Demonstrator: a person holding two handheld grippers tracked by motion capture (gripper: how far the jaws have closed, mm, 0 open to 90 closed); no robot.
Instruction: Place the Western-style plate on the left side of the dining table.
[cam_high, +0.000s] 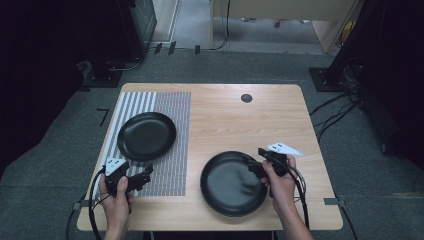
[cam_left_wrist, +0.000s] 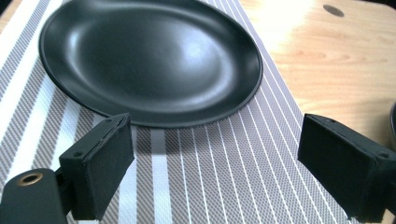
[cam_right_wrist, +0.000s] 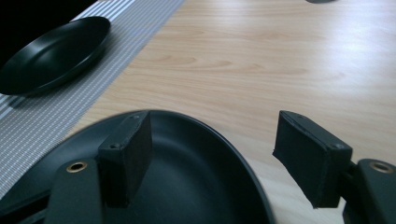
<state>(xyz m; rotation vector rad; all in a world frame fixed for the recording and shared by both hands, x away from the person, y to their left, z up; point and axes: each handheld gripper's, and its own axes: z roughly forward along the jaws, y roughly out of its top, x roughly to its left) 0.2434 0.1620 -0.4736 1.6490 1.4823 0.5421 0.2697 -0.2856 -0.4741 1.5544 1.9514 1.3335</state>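
Standing beside the wooden table (cam_high: 225, 115), I saw two black plates on it. One plate (cam_high: 146, 135) lay on a grey striped placemat (cam_high: 170, 105) at the left part of the table. The other plate (cam_high: 233, 183) lay on the bare wood, near the front edge, well apart from the first one.

The person's left hand (cam_high: 116, 197) held the left gripper (cam_high: 142, 177) low over the front part of the placemat, just before the plate on the mat. In the left gripper view its two jaws stood wide apart with nothing between them, and the plate (cam_left_wrist: 149, 60) was a little beyond their tips, not touching them.

The person's right hand (cam_high: 280, 182) held the right gripper (cam_high: 252, 167) at the right rim of the second plate. In the right gripper view the jaws were also apart: the left jaw stood over the inside of the plate (cam_right_wrist: 187, 177), the right jaw over the wood outside the rim. Whether a jaw touched the rim, I could not tell. A small dark round cap (cam_high: 246, 98) sat in the table near its far edge.
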